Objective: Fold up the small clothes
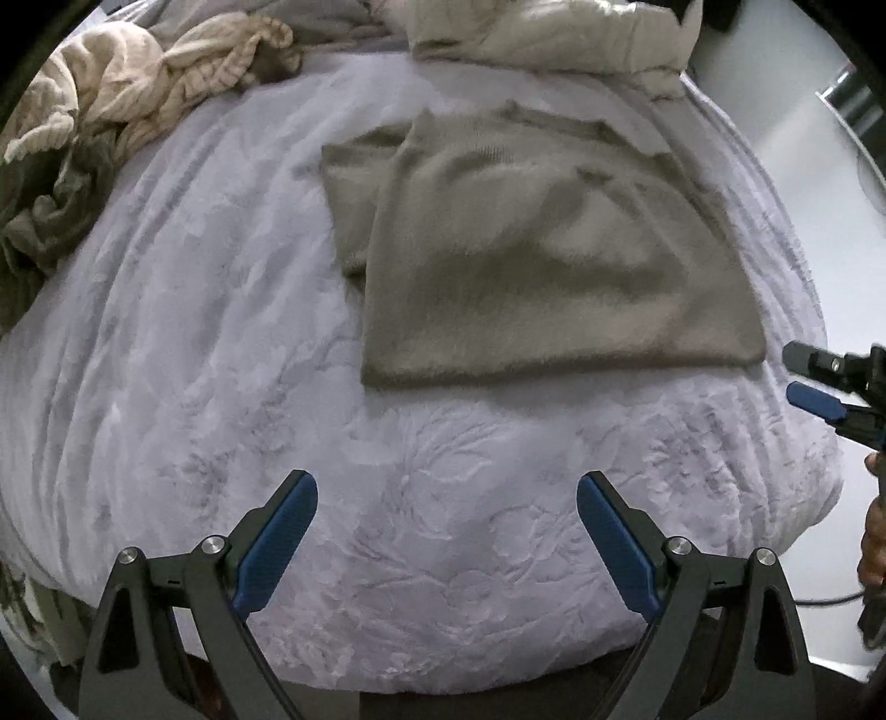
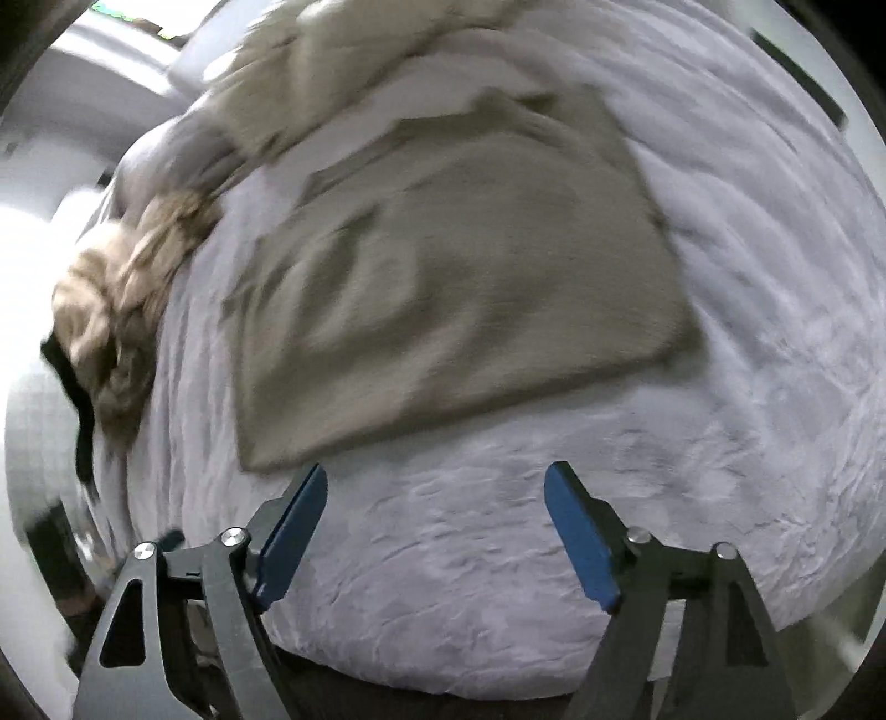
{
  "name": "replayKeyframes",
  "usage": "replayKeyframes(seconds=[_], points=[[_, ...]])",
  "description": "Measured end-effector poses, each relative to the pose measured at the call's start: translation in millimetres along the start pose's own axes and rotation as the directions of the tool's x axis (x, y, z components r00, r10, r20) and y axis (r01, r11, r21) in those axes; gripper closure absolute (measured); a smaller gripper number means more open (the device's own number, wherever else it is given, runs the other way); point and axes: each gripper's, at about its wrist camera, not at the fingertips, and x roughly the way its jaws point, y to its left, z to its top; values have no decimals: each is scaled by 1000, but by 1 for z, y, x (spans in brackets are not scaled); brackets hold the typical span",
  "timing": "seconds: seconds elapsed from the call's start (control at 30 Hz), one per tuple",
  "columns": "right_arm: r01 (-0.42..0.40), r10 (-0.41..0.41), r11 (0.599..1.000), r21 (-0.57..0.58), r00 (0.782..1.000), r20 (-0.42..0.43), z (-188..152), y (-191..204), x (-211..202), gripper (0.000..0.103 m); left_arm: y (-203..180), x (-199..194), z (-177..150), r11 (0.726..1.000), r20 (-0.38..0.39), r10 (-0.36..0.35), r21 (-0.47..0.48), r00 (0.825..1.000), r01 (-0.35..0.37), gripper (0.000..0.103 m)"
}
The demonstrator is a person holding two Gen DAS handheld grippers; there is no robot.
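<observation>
Presently, item one: a taupe knit garment, fuzzy in texture, lying flat on the bed and folded to a rough rectangle. One layer sticks out from under its left side in my left view. Its near hem runs straight across, well apart from my fingertips in the left view and closer to them in the right view, where the garment is blurred.

Item two: the bed cover, pale lavender, embossed with a leaf-and-flower pattern; it bears the garment and everything else listed.

Item three: my left hand-held gripper, blue pads spread wide, holding nothing, hovering over bare cover short of the hem.

Item four: my right hand-held gripper, likewise spread wide and empty, its left fingertip just beside the garment's near corner. In the left view it shows at the right edge, beside the garment's right corner, with part of my hand below it.

Item five: a heap of unfolded clothes, beige ribbed knit over olive fabric, at the far left of the bed.

Item six: a cream piece, crumpled, beyond the garment's far edge.
</observation>
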Motion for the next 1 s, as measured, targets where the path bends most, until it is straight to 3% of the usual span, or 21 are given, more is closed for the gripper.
replayKeyframes(seconds=[0.03,0.07,0.17,0.27,0.47,0.63,0.8,1.0], points=[[4,-4,1000,-31,1000,6,-5,9,-2,2,2,-2,0,1000,9,-3,-1,1000,3,8],[4,-3,998,-62,1000,9,-11,20,-2,1,4,-4,0,1000,16,-9,-2,1000,9,8],[0,1,993,-116,1000,13,-31,43,-3,0,8,-4,-1,999,24,-35,-1,999,35,8],[-3,-1,994,-110,999,-35,-49,51,4,0,9,-5,-6,999,26,-51,20,998,50,8],[85,-90,995,-45,989,-118,-79,51,19,0,7,-9,-15,997,27,-67,49,997,65,8],[120,-122,992,-37,990,-68,-68,50,8,0,10,-24,-7,999,84,-28,40,996,24,8],[127,-131,986,-106,991,-26,-56,46,-7,0,7,-28,0,1000,108,6,-18,994,-4,8],[140,-134,980,-143,990,49,-37,11,-39,0,-16,-29,8,995,119,46,-93,992,-35,8]])
